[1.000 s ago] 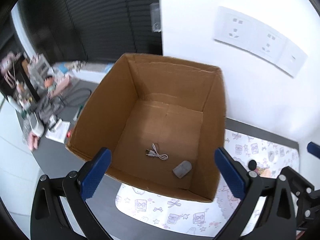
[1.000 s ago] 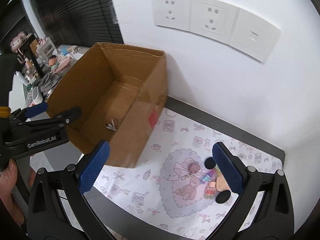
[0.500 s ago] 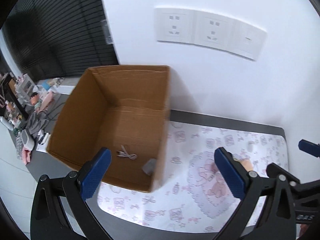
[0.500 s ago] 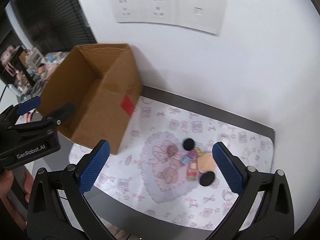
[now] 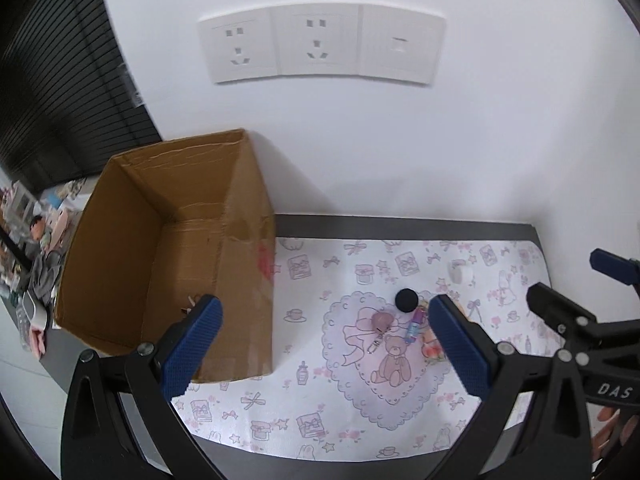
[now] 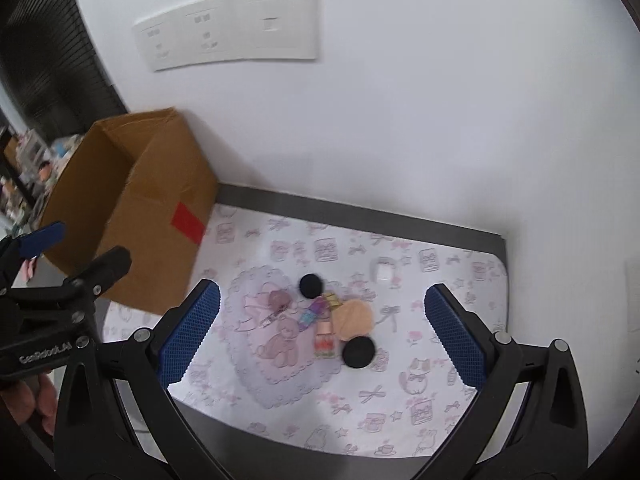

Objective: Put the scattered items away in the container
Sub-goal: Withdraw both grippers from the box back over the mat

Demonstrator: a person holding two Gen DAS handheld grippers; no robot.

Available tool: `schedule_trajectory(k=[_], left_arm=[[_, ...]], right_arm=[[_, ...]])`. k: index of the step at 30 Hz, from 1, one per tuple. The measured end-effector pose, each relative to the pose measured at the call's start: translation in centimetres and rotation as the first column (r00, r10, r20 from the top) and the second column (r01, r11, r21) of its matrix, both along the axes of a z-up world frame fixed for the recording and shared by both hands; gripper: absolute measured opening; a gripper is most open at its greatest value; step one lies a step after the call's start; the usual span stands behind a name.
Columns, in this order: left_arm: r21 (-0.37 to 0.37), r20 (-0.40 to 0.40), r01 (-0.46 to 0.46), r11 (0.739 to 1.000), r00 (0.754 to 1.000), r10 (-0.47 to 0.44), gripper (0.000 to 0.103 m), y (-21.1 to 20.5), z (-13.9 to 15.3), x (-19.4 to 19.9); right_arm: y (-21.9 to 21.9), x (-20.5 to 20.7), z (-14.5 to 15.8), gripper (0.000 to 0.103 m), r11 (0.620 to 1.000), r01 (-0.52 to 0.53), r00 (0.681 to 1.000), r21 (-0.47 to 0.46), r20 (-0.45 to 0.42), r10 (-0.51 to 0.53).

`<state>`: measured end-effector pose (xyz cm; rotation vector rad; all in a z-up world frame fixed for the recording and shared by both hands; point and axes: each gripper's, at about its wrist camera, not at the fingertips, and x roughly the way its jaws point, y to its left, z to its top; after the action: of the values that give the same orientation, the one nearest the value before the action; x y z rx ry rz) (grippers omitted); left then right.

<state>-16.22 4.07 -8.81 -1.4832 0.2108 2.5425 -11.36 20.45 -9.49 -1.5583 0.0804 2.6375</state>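
An open cardboard box (image 5: 132, 216) stands at the left on the patterned mat (image 5: 320, 412); it also shows in the right wrist view (image 6: 132, 200). Small items lie clustered on the mat's heart print: two black discs (image 6: 310, 284) (image 6: 358, 352), a beige round puff (image 6: 353, 318), a pink keychain charm (image 6: 278, 299), a colourful tube (image 6: 312, 313) and a small bottle (image 6: 325, 336). A white piece (image 6: 384, 270) lies apart, further back. My left gripper (image 5: 326, 344) is open and empty above the mat beside the box. My right gripper (image 6: 320, 332) is open and empty above the cluster.
A white wall with a socket panel (image 5: 320, 44) rises right behind the table. The table's dark edge (image 6: 360, 216) runs along the wall. A cluttered desk (image 5: 36, 264) lies beyond the box at the left.
Both grippers have swung right, away from the box toward the cluster of items on the mat. Both stay open and empty.
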Motion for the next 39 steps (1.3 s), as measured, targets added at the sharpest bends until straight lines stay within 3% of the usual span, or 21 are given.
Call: schedule_trajectory(k=[10, 15, 18, 23, 39], left_arm=[[0.053, 0.013, 0.065, 0.996, 0.998, -0.066, 0.103, 2.3, -0.3, -0.1], [0.037, 0.041, 0.104, 0.994, 0.994, -0.106, 0.103, 3.2, -1.2, 0.0], [0.040, 0.059, 0.119, 0.992, 0.991, -0.121, 0.103, 3.5, -1.9, 0.1], [0.050, 0.092, 0.122, 0.991, 0.988, -0.126, 0.103, 4.1, -3.8, -0.3], [0.053, 0.190, 0.135, 0.989, 0.971, -0.143, 0.103, 6.4, -10.9, -1.2]], right_arm=[[1.7, 1.0, -1.2, 0.100, 0.998, 0.026, 0.998, 0.065, 0.052, -0.029], [3.5, 1.8, -1.5, 0.102, 0.998, 0.065, 0.997, -0.011, 0.052, -0.064], [3.9, 2.0, -2.1, 0.103, 0.998, 0.067, 0.995, -0.001, 0.068, -0.067], [4.6, 2.1, -3.8, 0.103, 0.993, 0.105, 0.989, 0.045, 0.096, -0.109], [7.0, 2.7, -9.6, 0.103, 0.993, 0.118, 0.981, -0.008, 0.158, -0.115]])
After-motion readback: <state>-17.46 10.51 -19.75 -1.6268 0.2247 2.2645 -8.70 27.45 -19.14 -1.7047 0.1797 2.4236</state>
